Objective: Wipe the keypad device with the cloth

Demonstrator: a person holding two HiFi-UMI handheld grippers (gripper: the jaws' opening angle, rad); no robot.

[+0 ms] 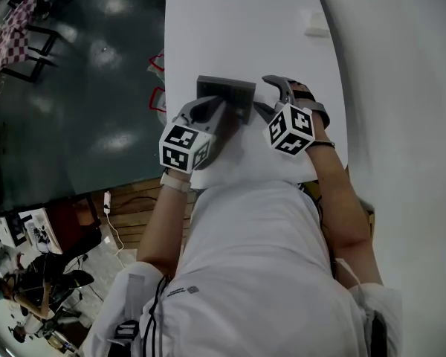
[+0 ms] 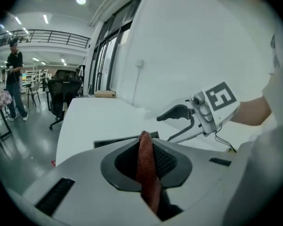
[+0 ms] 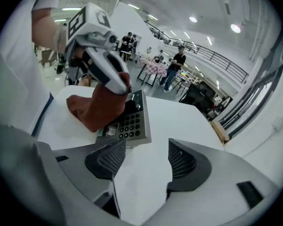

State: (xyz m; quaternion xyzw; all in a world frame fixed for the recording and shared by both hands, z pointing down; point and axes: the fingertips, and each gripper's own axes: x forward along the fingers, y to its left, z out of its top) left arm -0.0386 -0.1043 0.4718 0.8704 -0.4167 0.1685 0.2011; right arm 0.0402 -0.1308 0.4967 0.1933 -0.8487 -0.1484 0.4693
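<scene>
While the left gripper (image 2: 145,147) clamped the red-brown cloth (image 3: 95,106) between its fingers (image 2: 175,163), the cloth covered one end of the keypad device (image 3: 130,124) on the white counter (image 3: 179,119). The right gripper (image 3: 145,158) sat near the device, its fingers (image 3: 186,161) wide apart and empty.

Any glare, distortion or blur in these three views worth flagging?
Head view: dim, with light glare on the floor. Left gripper view: fisheye bending, dark corners; the near cloth looks slightly soft. Right gripper view: same fisheye, keypad device sharp.
</scene>
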